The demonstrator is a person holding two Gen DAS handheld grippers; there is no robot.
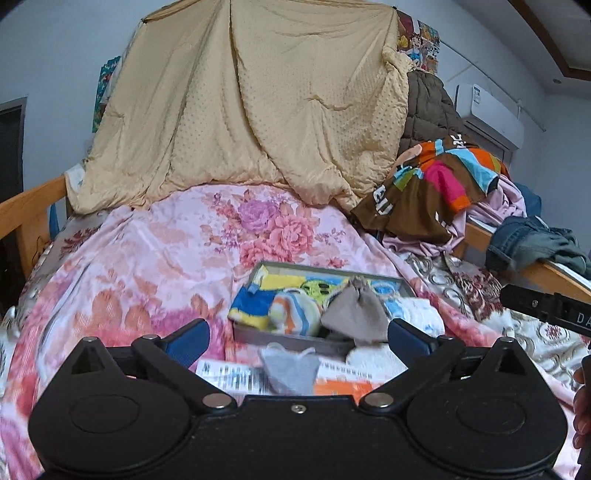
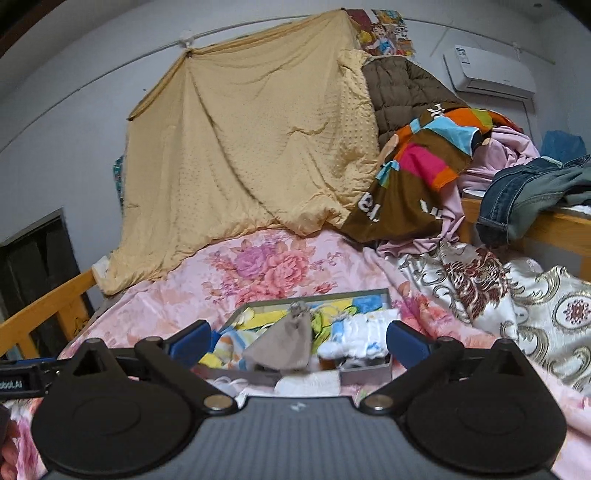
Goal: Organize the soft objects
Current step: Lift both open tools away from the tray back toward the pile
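Facing the grey tray (image 1: 291, 341) of soft items — left gripper (image 1: 299, 338) and right gripper (image 2: 297, 341) jaws wide, empty

A pale grey-blue painted wall (image 2: 74, 122) is seen behind a wooden-framed bed (image 2: 48, 306), which is covered by a pink floral satin bedspread (image 1: 147, 251). A tan dotted quilt (image 1: 258, 103) is hung against the wall. A white wall-mounted air conditioner (image 2: 487, 70) is fixed high at the right, beside colourful cartoon posters (image 2: 384, 33). A dark opening (image 2: 37, 254) is noted low at the left. Lighting is dim and even.
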